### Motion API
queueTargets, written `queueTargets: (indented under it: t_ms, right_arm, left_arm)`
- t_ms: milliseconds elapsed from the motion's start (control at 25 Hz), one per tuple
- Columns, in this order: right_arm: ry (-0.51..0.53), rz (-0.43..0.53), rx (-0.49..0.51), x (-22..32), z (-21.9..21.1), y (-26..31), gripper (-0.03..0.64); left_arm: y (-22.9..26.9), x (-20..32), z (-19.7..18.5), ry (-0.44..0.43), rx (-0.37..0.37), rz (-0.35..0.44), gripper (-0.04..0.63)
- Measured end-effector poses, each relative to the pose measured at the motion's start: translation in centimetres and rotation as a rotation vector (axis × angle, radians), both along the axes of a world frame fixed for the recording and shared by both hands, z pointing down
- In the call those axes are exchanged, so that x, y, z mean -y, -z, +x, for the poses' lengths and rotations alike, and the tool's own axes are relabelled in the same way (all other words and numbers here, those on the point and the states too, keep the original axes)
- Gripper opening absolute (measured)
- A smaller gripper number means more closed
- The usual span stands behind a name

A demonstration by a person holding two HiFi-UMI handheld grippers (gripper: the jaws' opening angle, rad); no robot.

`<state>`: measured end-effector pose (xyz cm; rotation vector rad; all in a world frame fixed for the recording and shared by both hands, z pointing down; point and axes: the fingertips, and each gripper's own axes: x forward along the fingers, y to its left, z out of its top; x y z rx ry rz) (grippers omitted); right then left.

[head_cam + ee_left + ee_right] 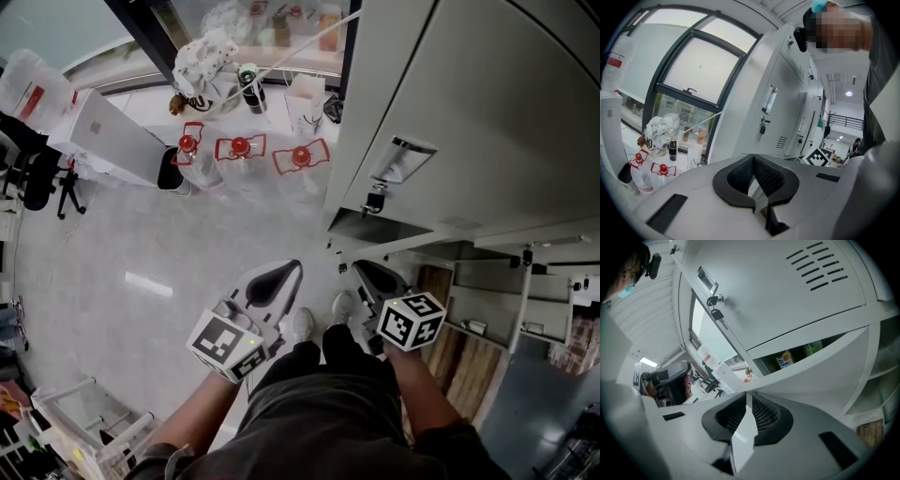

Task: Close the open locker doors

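A grey locker door (441,103) with a handle and key (377,199) stands swung out from the locker bank at the right of the head view. In the right gripper view this vented door (787,296) fills the top, keys (715,308) hanging from its lock. Behind its lower edge an open compartment holds a juice carton (786,360). My left gripper (284,274) and right gripper (367,274) hover side by side above the floor, short of the door. Each has its pads meeting at the tips with nothing between, as in the left gripper view (753,157) and the right gripper view (748,394).
Red-capped water bottles (240,150) line the floor by the window. A white box (108,131) and a black office chair (37,173) stand at the left. Open shelves (487,314) show in the locker at the lower right. My shoes (302,323) are beneath the grippers.
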<state>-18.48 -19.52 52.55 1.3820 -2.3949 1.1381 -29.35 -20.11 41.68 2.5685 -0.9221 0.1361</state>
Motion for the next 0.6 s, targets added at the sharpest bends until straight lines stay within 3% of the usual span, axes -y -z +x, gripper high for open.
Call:
queueTargets:
  t_ms: [600]
  right_arm:
    - [0.055,-0.005,-0.001,1.7,0.5,-0.3,0.035]
  left_arm:
    - [-0.4,0.6,0.4,0.062,0.006,-0.007,0.002]
